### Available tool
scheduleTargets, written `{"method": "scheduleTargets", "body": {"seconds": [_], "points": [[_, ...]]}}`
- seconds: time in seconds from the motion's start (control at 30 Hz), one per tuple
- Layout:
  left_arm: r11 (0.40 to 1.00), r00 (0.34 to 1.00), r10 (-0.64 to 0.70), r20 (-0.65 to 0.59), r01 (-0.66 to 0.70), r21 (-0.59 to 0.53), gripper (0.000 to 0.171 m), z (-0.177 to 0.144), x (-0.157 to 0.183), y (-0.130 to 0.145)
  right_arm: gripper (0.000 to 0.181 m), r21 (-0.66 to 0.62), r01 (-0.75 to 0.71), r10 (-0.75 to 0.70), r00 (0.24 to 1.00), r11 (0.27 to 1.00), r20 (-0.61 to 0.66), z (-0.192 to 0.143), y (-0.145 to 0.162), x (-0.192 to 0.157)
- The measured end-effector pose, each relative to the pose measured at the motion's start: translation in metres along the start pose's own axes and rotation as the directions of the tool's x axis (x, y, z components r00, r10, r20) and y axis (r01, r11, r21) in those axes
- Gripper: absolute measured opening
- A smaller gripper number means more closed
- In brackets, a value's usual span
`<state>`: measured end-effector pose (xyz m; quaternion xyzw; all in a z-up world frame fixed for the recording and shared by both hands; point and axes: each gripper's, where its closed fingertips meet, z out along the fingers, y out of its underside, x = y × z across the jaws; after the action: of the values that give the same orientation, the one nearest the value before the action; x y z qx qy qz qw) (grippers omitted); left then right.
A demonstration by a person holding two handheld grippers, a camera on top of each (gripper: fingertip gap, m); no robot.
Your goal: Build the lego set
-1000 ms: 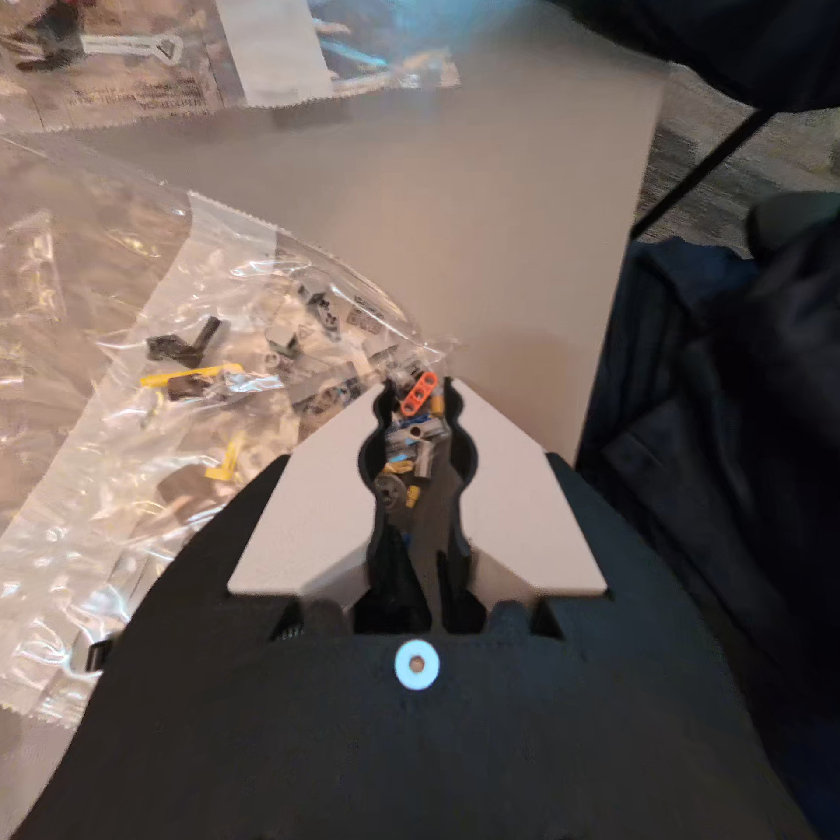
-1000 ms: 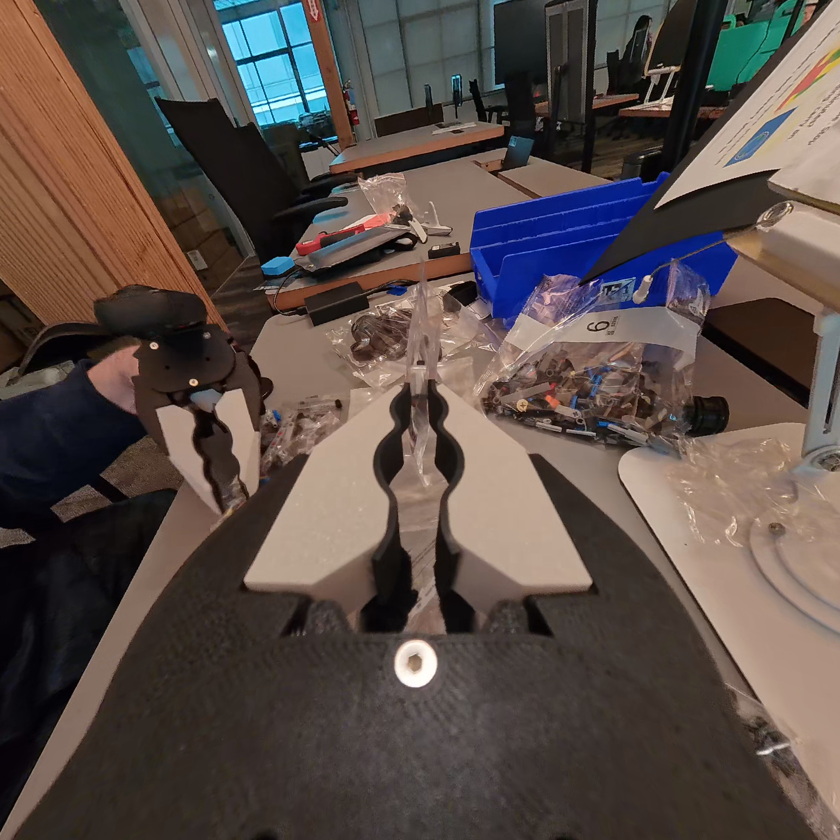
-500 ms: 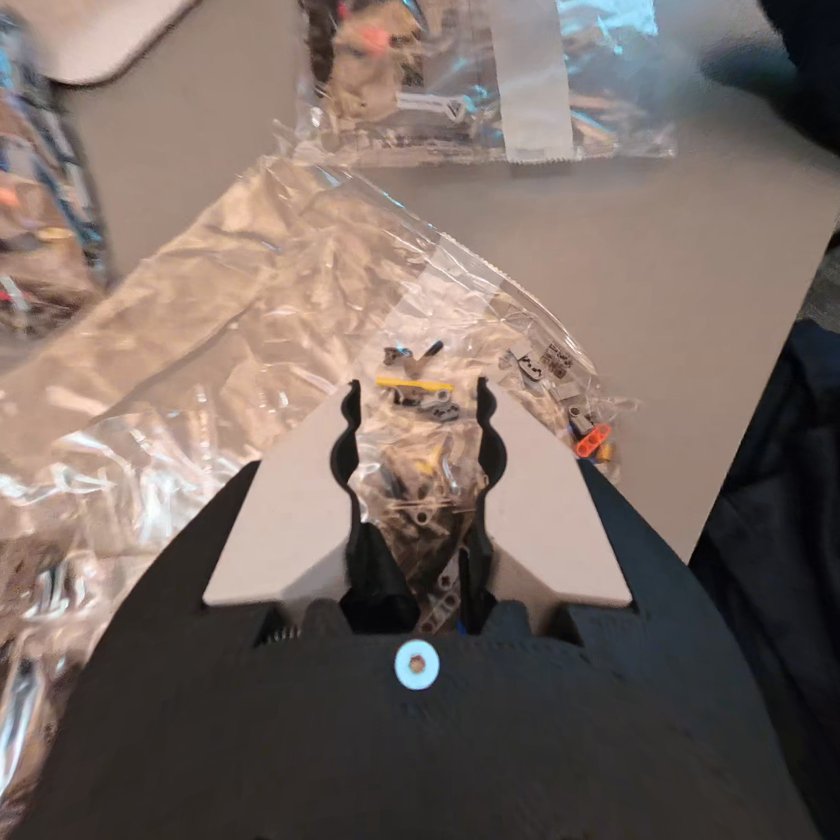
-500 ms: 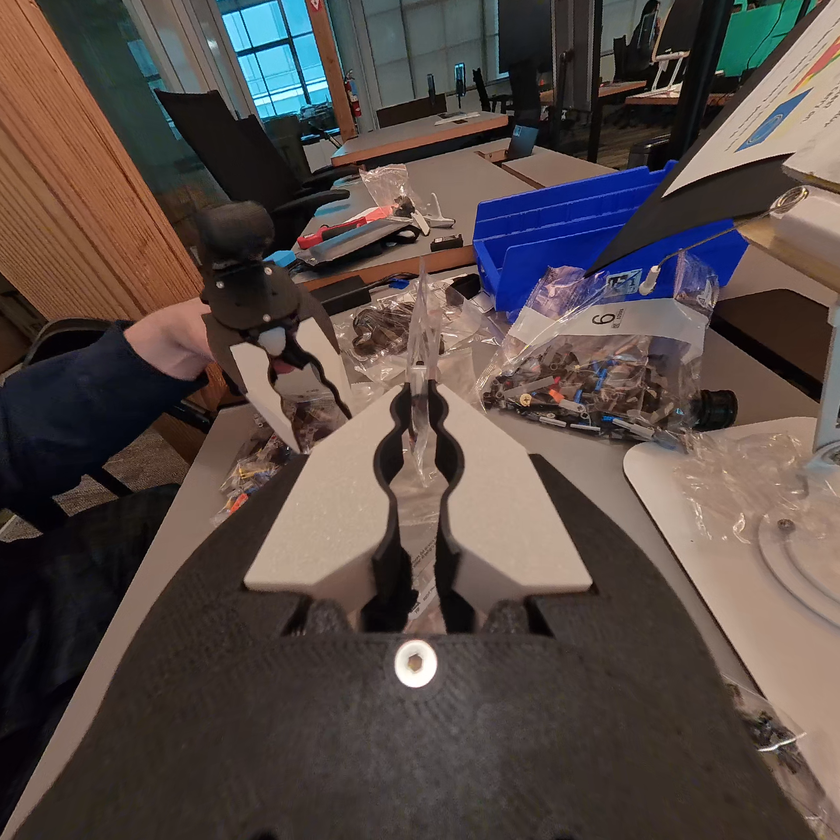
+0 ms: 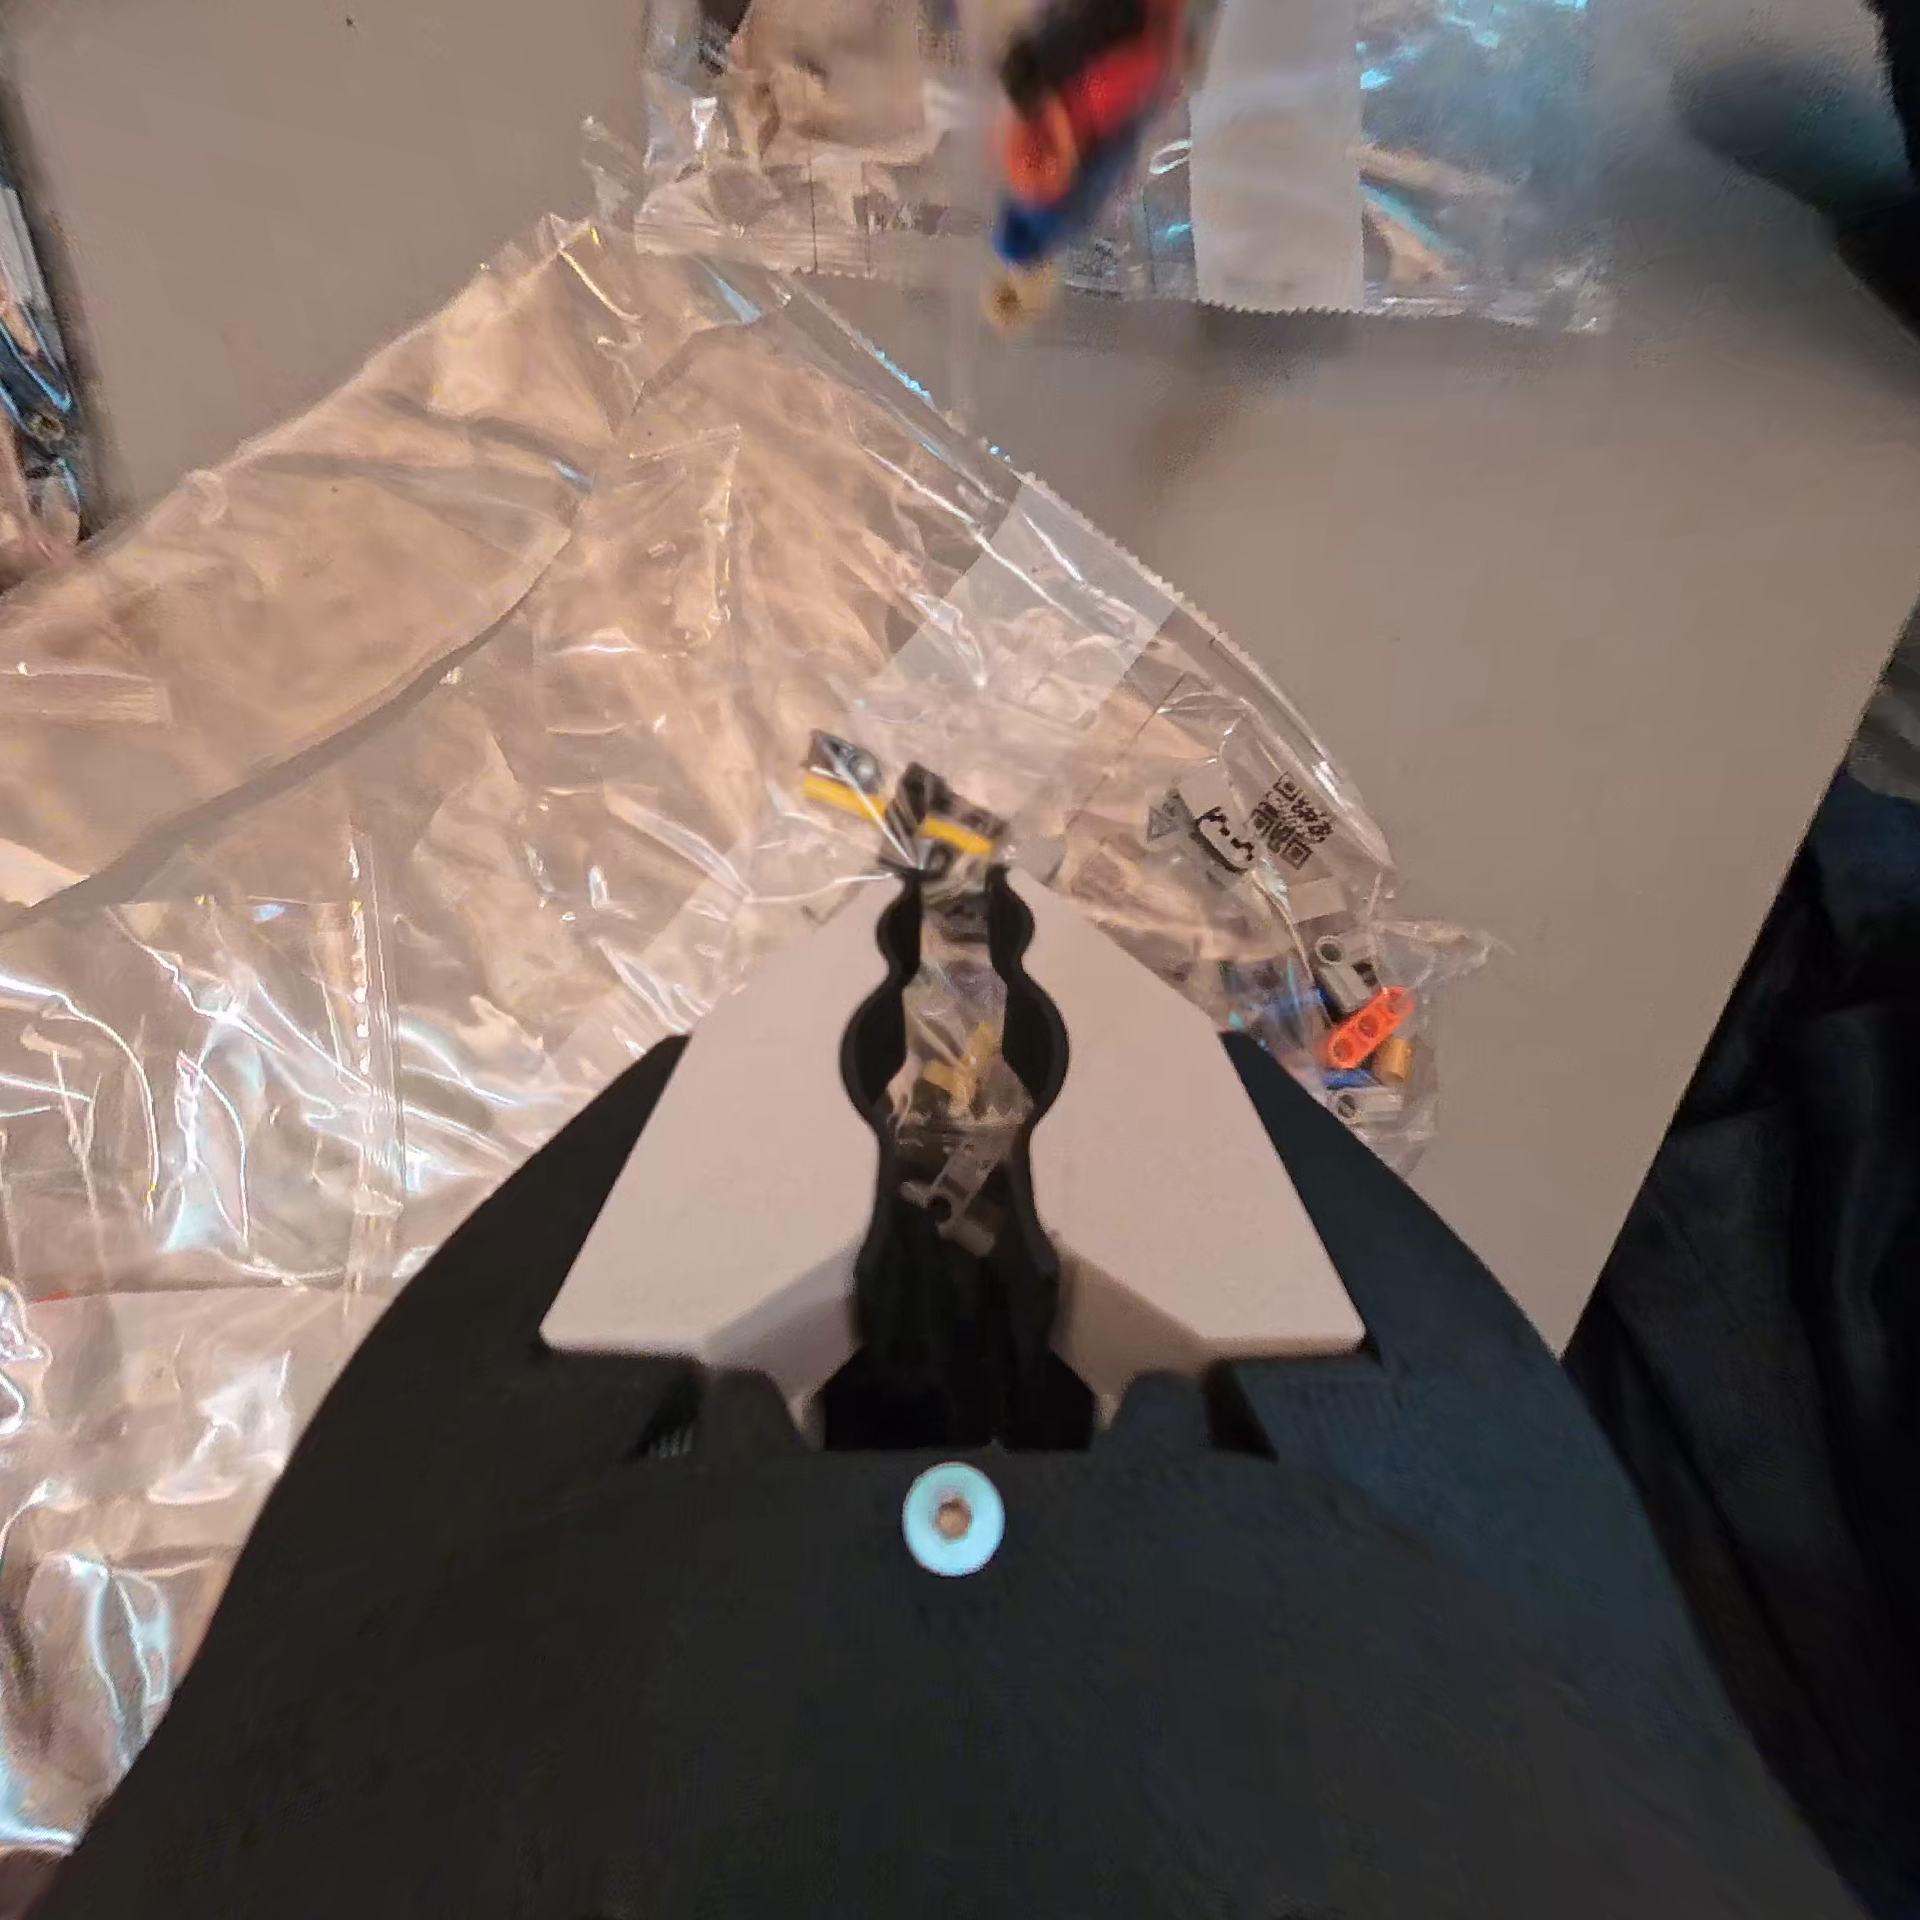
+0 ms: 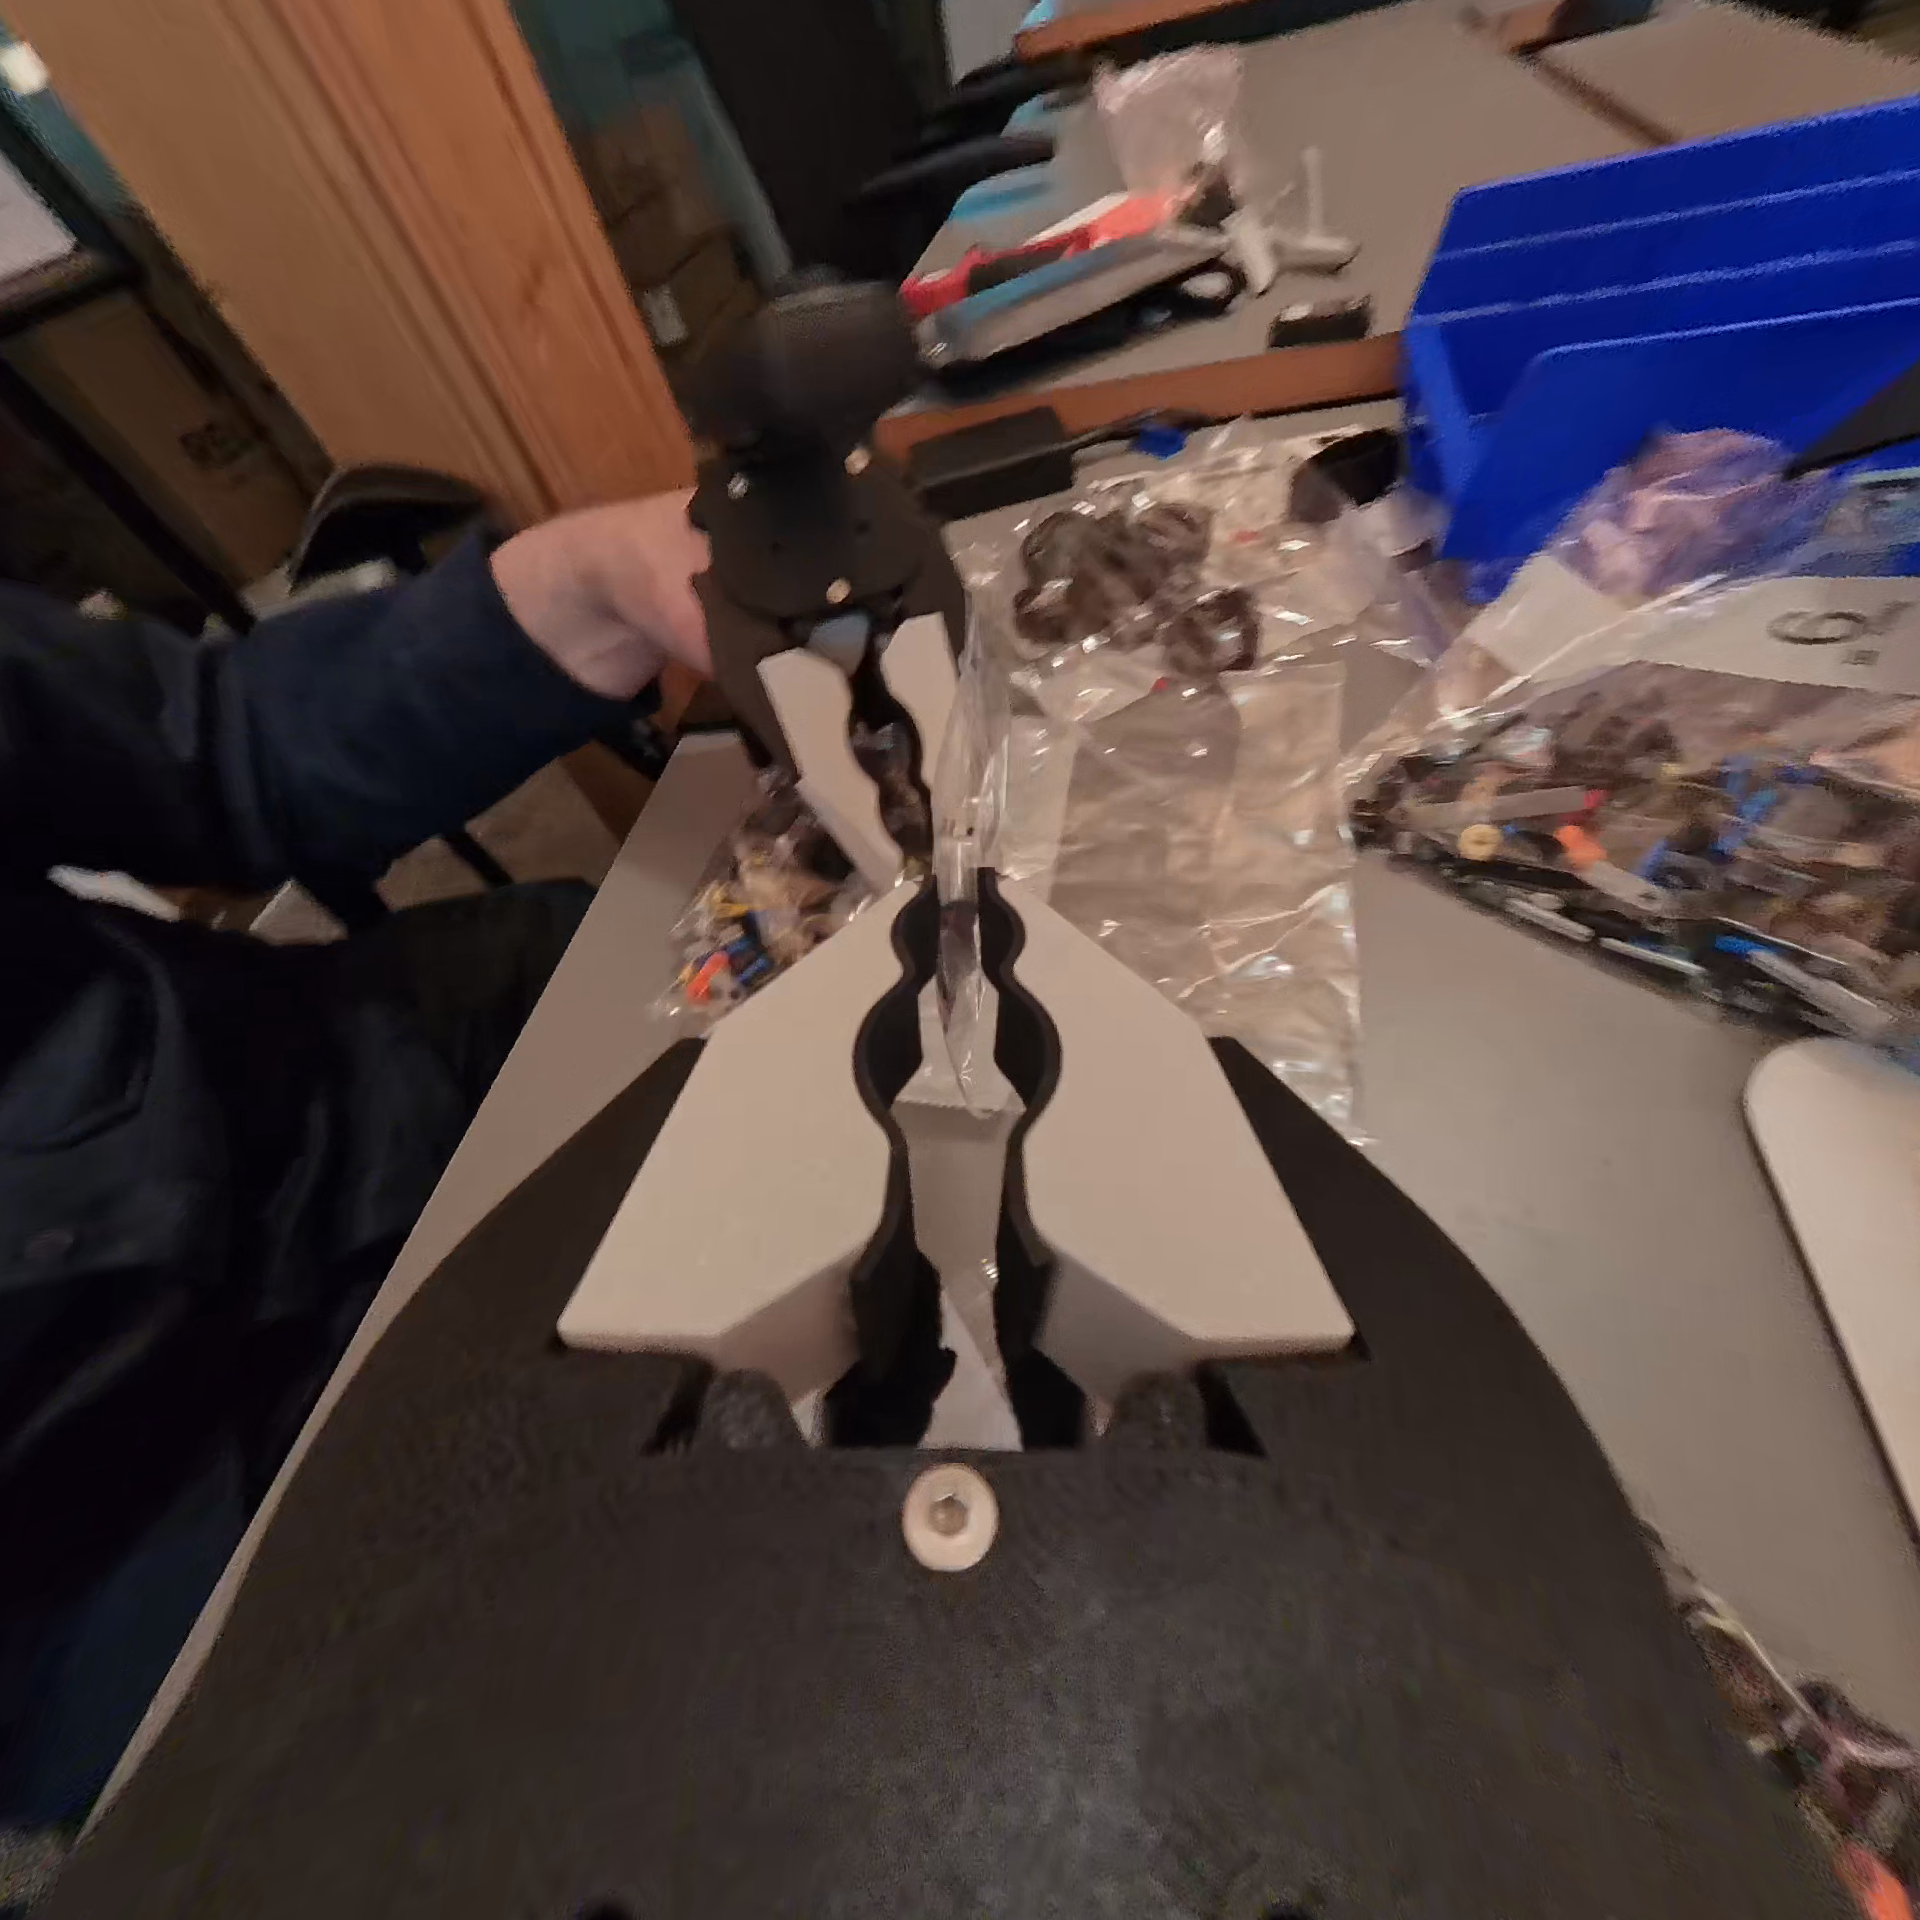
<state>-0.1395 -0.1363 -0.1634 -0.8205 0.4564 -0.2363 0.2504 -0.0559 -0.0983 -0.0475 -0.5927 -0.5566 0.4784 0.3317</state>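
A small clear bag of lego parts (image 5: pixel 1143 790) lies near the grey table's edge, holding yellow and black pieces and an orange beam (image 5: pixel 1369 1023). My left gripper (image 5: pixel 951 883) is shut on this bag, pinching plastic and small pieces between its tips. In the right wrist view the left gripper (image 6: pixel 899 842) points down at the same bag (image 6: pixel 748 914). My right gripper (image 6: pixel 961 894) is shut on an upright flap of clear plastic (image 6: pixel 971 727), right next to the left gripper.
A large crumpled clear bag (image 5: pixel 364 623) lies to the left. A further parts bag (image 5: pixel 1039 135) lies behind. A blue bin (image 6: pixel 1662 260), a full parts bag (image 6: pixel 1662 831), a bag of black tyres (image 6: pixel 1132 592) and a white base (image 6: pixel 1849 1195) fill the right. The table edge (image 5: pixel 1714 1039) is close. Tip to tip, the grippers are about 15 centimeters apart.
My left gripper opened, swung over the small parts bag and has shut on it. My right gripper, still holding the plastic flap, has tipped down and come close to the left gripper.
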Motion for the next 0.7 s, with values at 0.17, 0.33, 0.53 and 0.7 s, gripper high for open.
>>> {"method": "scheduleTargets", "body": {"seconds": [0.17,0.33,0.53,0.7], "points": [[0.995,0.992,-0.071,-0.100,0.077,0.058,0.003,-0.010,0.001,-0.011,0.004,-0.099,0.119,-0.108,0.988,0.988,0.109,0.015,0.017,-0.026],[0.979,0.960,-0.151,-0.234,0.179,0.101,0.002,-0.022,0.000,-0.025,0.005,-0.148,0.237,-0.217,0.966,0.960,0.140,0.027,0.028,-0.037],[0.974,0.919,-0.200,-0.340,0.223,0.030,0.002,-0.022,0.003,-0.034,0.004,-0.217,0.332,-0.315,0.943,0.918,0.109,0.051,0.041,-0.035],[0.966,0.882,-0.256,-0.395,0.247,-0.073,0.001,-0.009,0.007,-0.029,0.005,-0.252,0.384,-0.388,0.921,0.888,0.036,0.069,0.049,-0.022]]}}
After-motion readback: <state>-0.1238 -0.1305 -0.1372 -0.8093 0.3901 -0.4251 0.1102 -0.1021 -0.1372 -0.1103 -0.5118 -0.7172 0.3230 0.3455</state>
